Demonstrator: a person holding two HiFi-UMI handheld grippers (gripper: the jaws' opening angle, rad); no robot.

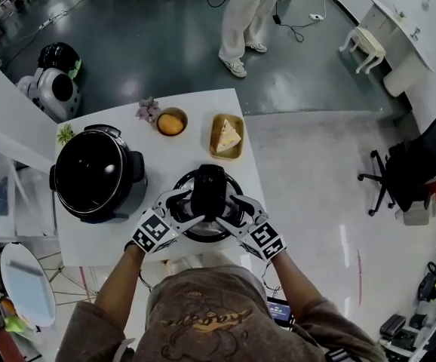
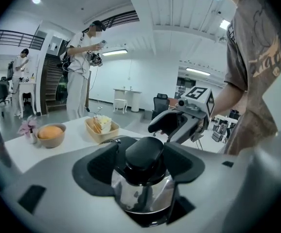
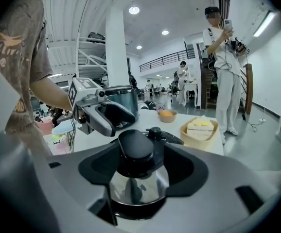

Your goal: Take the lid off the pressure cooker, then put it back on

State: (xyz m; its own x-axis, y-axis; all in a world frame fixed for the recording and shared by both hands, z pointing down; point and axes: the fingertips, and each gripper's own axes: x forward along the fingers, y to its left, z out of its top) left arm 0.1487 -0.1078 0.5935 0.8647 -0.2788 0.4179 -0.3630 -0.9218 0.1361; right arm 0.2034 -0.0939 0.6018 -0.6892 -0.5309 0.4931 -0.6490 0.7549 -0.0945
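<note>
The pressure cooker [image 1: 97,173], black and round, stands at the table's left; I cannot tell from above whether its glossy top is a lid or the inner pot. A steel lid [image 1: 207,231] with a black handle [image 1: 208,189] rests near the front edge of the white table [image 1: 112,243]. My left gripper [image 1: 188,206] and right gripper [image 1: 231,210] flank that handle from either side. In the left gripper view the handle [image 2: 145,154] sits between the open jaws of the left gripper [image 2: 143,161], with gaps to both pads. The right gripper [image 3: 140,164] likewise stands open around the handle [image 3: 135,147].
Behind the lid are a bowl holding an orange [image 1: 171,121], a wooden tray with a cake slice [image 1: 227,136] and a small flower sprig [image 1: 148,109]. A person [image 1: 244,21] stands on the floor beyond the table. An office chair [image 1: 410,172] stands far right.
</note>
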